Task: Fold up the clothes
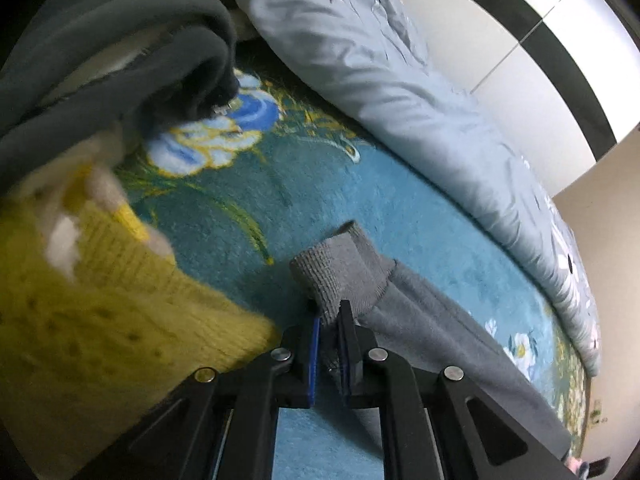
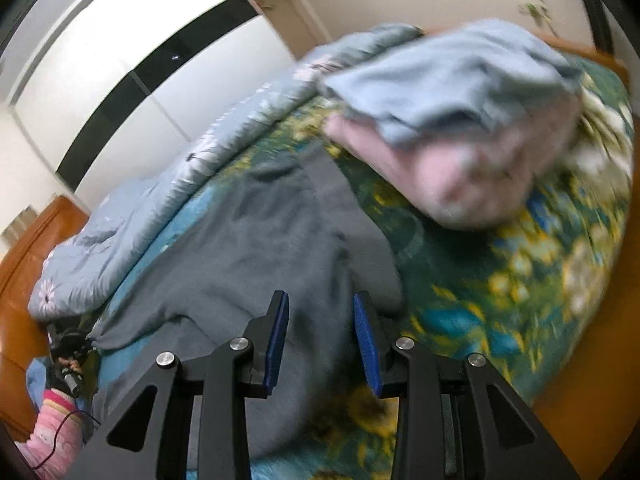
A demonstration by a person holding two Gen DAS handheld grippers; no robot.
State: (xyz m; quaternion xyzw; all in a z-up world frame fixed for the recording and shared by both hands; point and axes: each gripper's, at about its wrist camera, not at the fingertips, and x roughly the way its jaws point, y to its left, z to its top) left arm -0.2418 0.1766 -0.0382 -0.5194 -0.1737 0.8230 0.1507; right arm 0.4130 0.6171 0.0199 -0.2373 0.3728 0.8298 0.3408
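Your left gripper (image 1: 328, 316) is pinching the grey cuff (image 1: 340, 276) | your right gripper (image 2: 320, 320) is hanging spread over the grey garment (image 2: 256, 240).

The bedspread (image 1: 360, 200) is teal-blue with white and blue flowers edged in yellow; the grey garment (image 1: 420, 320) on it is plain, its ribbed cuff (image 1: 340, 272) a shade lighter; a knit (image 1: 100, 300) at left is mustard yellow (speckled with small holes); the quilt (image 1: 400, 80) is pale blue-grey; black grippers carry blue pads (image 2: 278, 344); a blurred folded pile (image 2: 460, 120) shows pale blue over pink.
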